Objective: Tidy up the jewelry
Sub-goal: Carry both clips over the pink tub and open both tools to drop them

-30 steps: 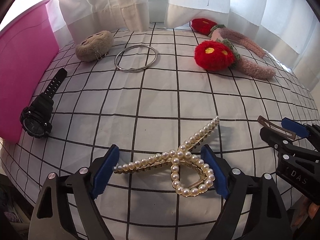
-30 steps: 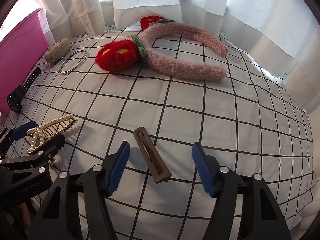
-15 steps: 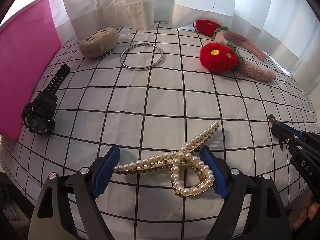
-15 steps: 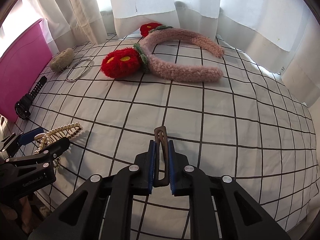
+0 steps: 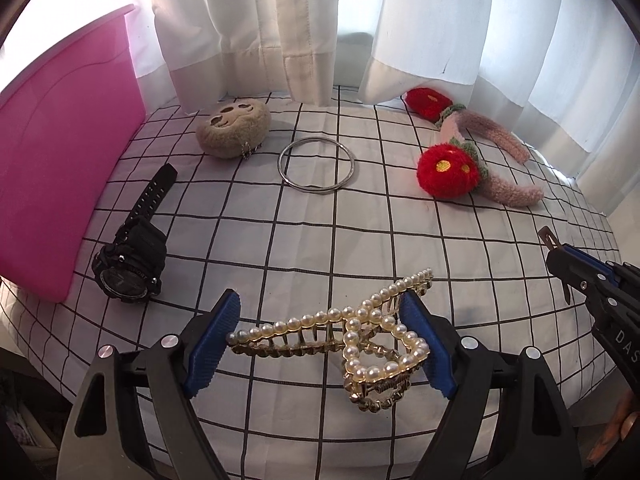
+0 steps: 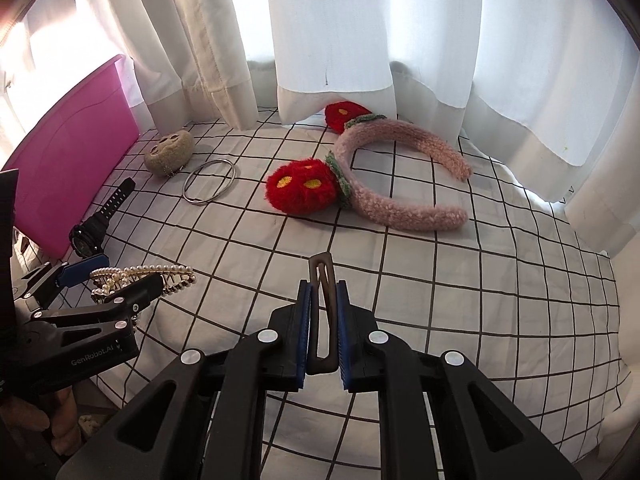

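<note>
Where the left wrist view looks down, the left tool (image 5: 320, 338) holds the pearl hair claw (image 5: 352, 340) between its blue pads (image 5: 214, 342), both pressing on the claw's ends, above a white cloth with a black grid (image 5: 248, 240); on the cloth lie a black watch (image 5: 132, 256) beside a pink bin (image 5: 60, 184), a tan plush charm (image 5: 234, 128), a silver bangle (image 5: 317, 164) and a pink headband with red flowers (image 5: 472, 160); the right tool (image 5: 560, 252) shows at the right edge.

From the right wrist view, the right tool (image 6: 323, 332) is closed tight on a brown hair clip (image 6: 322, 312), which stands upright between the pads, raised above the cloth; the left tool sits at the left with the pearl claw; white curtains (image 6: 332, 40) hang behind.
</note>
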Demonstrator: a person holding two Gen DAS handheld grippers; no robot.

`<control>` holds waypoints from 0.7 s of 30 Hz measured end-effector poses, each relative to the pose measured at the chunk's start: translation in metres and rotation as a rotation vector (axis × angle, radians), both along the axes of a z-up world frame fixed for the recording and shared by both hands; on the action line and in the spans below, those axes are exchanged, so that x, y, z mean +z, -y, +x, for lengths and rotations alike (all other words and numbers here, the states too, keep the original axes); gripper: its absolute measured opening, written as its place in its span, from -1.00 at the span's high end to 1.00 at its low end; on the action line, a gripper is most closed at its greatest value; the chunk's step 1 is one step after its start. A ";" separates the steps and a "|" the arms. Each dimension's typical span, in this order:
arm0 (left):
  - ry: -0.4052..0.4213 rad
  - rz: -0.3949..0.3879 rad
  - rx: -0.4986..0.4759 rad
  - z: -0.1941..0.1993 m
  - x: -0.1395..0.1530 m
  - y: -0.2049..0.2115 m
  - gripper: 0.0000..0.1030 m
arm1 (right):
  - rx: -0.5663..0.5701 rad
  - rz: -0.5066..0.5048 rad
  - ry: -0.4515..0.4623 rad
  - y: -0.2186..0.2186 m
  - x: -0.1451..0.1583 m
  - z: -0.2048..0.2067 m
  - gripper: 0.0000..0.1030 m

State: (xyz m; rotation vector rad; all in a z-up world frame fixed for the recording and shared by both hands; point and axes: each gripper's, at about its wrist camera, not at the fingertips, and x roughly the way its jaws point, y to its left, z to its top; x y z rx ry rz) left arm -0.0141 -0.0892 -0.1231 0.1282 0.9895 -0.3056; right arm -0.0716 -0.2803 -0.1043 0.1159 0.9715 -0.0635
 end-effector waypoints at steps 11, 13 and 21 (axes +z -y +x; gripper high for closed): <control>0.164 -0.067 0.020 0.008 0.079 -0.039 -0.54 | 0.050 -0.029 0.123 -0.037 0.063 0.021 0.76; 0.204 -0.084 0.036 0.011 0.098 -0.050 -0.54 | 0.067 -0.037 0.160 -0.048 0.081 0.027 0.76; 0.307 -0.111 0.128 0.025 0.170 -0.114 -0.54 | 0.175 -0.043 0.288 -0.105 0.149 0.066 0.76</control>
